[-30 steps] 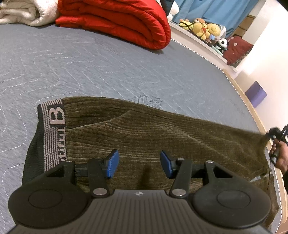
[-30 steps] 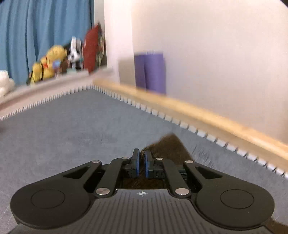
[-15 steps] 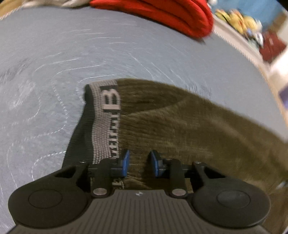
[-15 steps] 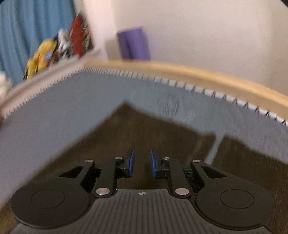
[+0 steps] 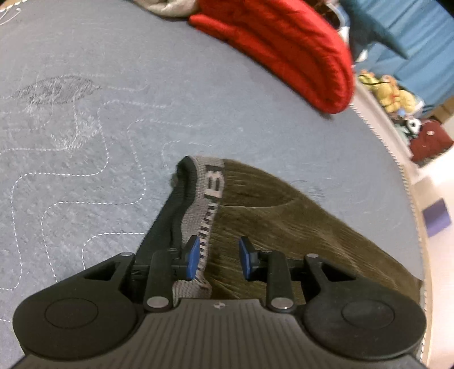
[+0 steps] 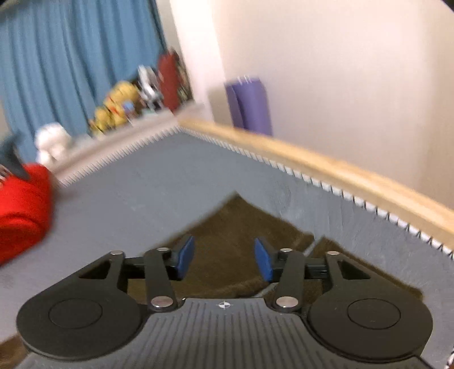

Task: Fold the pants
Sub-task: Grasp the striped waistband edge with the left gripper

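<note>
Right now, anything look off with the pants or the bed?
One thing: the waistband of the pants is rucked up at its far corner, with the black inner side showing, so that end does not lie flat on the bed. The leg ends look flat. Nothing spilled or damaged.

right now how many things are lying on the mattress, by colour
olive-brown: 1, the pants
red: 1, the folded blanket
pale grey-white: 1, a bundle behind the blanket, cut off at the frame edge
total: 3 on the mattress
</note>
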### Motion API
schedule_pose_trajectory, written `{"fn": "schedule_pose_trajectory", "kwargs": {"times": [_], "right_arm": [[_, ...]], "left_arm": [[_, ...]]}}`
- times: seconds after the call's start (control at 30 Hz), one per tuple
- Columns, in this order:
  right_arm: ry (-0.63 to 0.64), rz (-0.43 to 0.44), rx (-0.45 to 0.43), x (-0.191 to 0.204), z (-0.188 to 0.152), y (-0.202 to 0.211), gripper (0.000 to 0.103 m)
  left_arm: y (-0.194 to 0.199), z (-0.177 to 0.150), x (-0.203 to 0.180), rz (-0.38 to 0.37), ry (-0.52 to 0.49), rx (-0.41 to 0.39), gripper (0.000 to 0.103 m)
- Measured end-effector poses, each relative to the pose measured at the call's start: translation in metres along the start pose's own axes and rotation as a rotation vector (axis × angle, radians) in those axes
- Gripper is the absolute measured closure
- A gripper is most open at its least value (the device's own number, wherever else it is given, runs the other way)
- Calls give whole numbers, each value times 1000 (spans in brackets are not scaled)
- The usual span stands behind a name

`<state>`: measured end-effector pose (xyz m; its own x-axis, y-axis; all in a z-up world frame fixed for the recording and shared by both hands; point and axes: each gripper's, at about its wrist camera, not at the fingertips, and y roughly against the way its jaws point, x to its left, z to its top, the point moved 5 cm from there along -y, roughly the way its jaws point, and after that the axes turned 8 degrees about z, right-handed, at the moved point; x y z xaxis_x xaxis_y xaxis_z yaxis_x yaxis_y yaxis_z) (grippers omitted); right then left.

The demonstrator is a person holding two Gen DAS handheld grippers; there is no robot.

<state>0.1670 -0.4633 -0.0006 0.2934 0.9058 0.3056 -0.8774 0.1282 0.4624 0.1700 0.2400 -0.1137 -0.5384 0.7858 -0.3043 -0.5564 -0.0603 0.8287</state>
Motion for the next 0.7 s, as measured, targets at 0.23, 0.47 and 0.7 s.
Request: {"fn": "schedule_pose_trajectory", "kwargs": {"times": [0.23,0.47,0.7], "right_arm": [[33,114,-120,37,18,118,36],[86,211,-149,68,-3,171,27],[133,288,-97,81,-52,152,25]], "left_arm": [[43,-11,-4,-69,-96,-70,66],[65,-13,18,-73,-106,-135,65],[73,-13,40,-8,-182,-241,65]]}}
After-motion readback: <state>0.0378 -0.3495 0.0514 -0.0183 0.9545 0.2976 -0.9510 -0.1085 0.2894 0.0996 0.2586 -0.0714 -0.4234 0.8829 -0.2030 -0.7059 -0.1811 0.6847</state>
